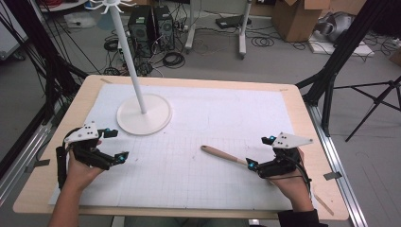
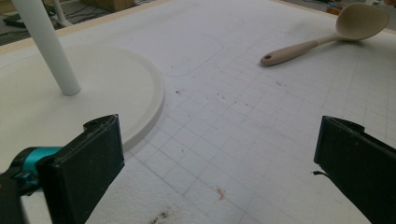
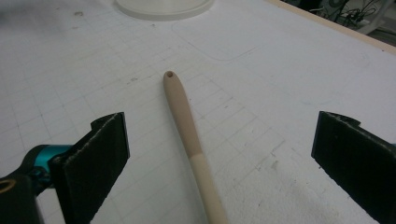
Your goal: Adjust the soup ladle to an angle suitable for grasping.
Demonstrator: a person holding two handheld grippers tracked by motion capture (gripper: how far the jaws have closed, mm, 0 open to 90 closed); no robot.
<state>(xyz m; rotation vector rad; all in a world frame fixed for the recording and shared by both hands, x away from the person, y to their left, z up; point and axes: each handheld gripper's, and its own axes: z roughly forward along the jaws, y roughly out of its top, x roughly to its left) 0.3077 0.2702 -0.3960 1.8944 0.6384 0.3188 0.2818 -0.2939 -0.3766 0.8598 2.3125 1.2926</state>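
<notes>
In the high view, one wooden table (image 1: 38,189) carries one white gridded mat (image 1: 198,142). On the mat stand one white rack stand with a round base (image 1: 144,114) and one thin pole (image 1: 127,52) that rises toward the top edge, where hooks branch off it. One beige spoon (image 1: 222,154) lies flat on the mat, right of centre, its handle tip pointing toward the stand and its bowl end hidden under the right gripper (image 1: 261,153). Two hands come in from the bottom edge, each with one gripper. The left gripper (image 1: 117,144) rests near the mat's left edge, just in front of the base and apart from it, with nothing between its jaws. The right gripper sits over the spoon's near end, jaws spread on either side of the handle.

In the left gripper view, two black jaws stand wide apart with bare mat between them, so the gripper is released and empty. One round base (image 2: 93,88) lies just beyond the left-hand jaw, with the pole (image 2: 46,46) rising from it. The spoon (image 2: 322,37) lies well apart at the upper right, its oval bowl facing up and a small hole at the handle's tip.

In the right gripper view, two black jaws stand wide apart. One spoon handle (image 3: 187,130) runs up the middle between them, touching neither pad, darker toward the tip with the hole and paler toward the bottom edge. The jaws are released, not gripping. The base's rim (image 3: 163,9) shows at the top.
</notes>
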